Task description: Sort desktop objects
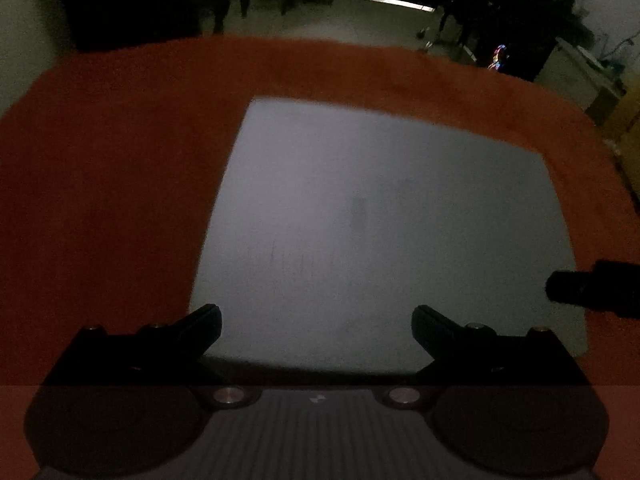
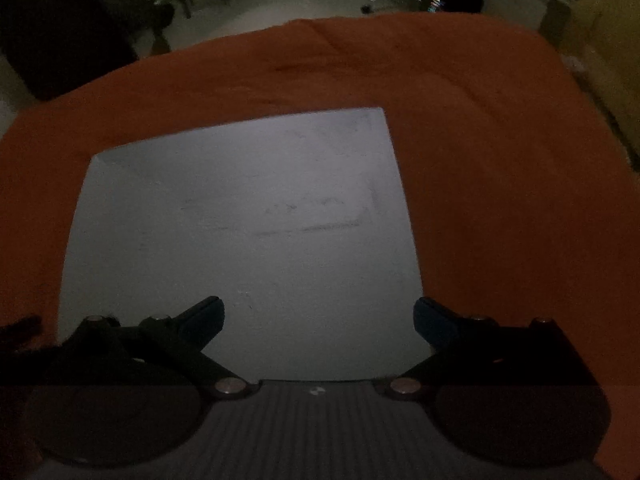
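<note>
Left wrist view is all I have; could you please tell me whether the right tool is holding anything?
Observer: No. The right tool is open, with nothing between its fingers and only the grey mat below.
Operator: Thank you. Is anything lying to the right of the mat?
Observer: I see only the orange cloth there, with folds toward its far edge.
Operator: How can I tell that tool from mine?
Observer: Its pads are blue.
</note>
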Tool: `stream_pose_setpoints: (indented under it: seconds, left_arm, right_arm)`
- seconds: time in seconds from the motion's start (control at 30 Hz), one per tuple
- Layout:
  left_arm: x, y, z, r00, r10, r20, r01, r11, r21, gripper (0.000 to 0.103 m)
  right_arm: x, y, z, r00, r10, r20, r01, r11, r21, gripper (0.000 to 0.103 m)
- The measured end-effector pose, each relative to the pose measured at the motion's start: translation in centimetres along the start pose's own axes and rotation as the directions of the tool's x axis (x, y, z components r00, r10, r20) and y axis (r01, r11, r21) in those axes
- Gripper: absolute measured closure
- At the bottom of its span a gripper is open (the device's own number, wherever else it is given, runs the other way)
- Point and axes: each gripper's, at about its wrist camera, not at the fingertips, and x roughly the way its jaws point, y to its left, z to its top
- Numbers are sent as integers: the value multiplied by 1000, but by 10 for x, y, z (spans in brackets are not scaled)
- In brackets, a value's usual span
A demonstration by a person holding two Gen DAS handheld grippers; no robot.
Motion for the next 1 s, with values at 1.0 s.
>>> stream_pose_setpoints:
  seconds: [1.0]
  left_arm:
    - [11, -11, -8, 998, 51, -28, -48, 995, 89, 0]
  right_arm:
    - [18, 8, -28, 998, -24, -53, 21, 998, -64, 0]
